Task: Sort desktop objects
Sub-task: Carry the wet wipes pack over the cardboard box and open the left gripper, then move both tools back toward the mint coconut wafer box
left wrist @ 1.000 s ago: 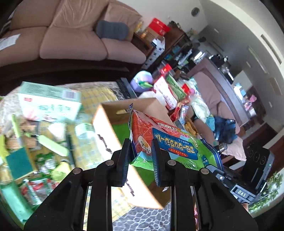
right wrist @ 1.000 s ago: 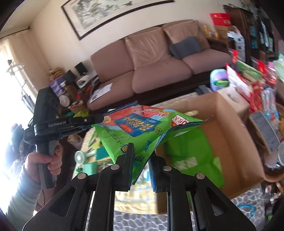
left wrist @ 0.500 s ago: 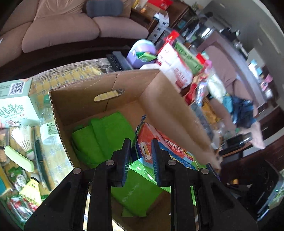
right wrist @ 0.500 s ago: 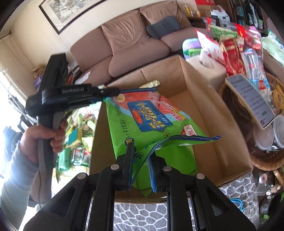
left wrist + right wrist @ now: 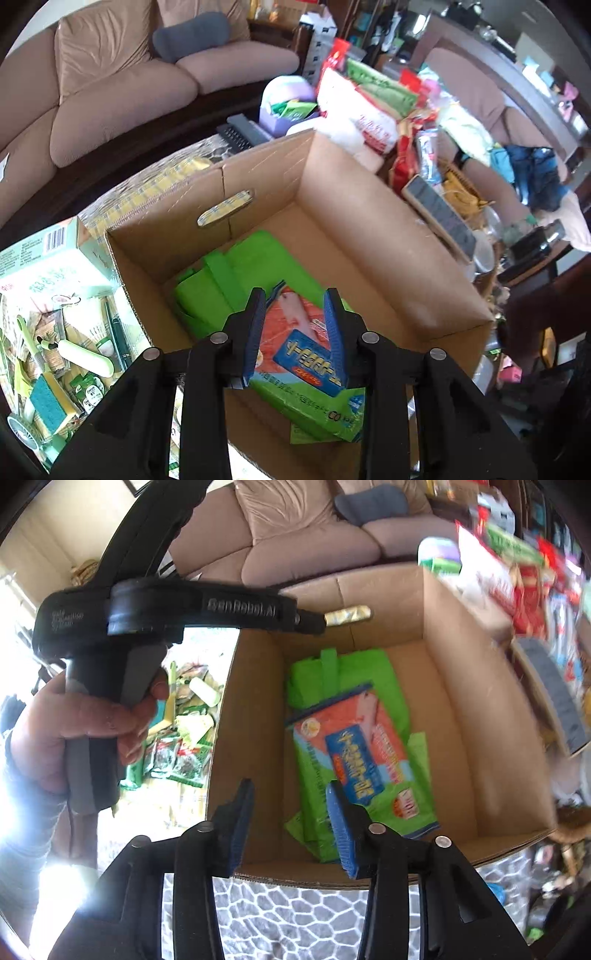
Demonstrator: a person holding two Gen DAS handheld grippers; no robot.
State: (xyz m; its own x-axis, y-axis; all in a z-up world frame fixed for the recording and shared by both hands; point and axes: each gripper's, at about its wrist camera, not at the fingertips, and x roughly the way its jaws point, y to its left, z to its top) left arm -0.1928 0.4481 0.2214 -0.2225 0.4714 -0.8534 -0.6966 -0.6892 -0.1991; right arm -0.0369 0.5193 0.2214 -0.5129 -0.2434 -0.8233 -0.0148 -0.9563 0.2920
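Snack packet lies flat inside cardboard box, atop green bag. Left tool spread, nothing pinched. Right tool spread, over the box's 6 o'clock rim.

In front of you the cardboard box stands on the counter. Inside it the snack packet lies on a folded bag, toward the box's 6 o'clock wall. At your 9 o'clock, outside the box, a carton stands behind a sponge. At 12 o'clock, beyond the box, sits the sofa; at 2 o'clock food packets are piled.
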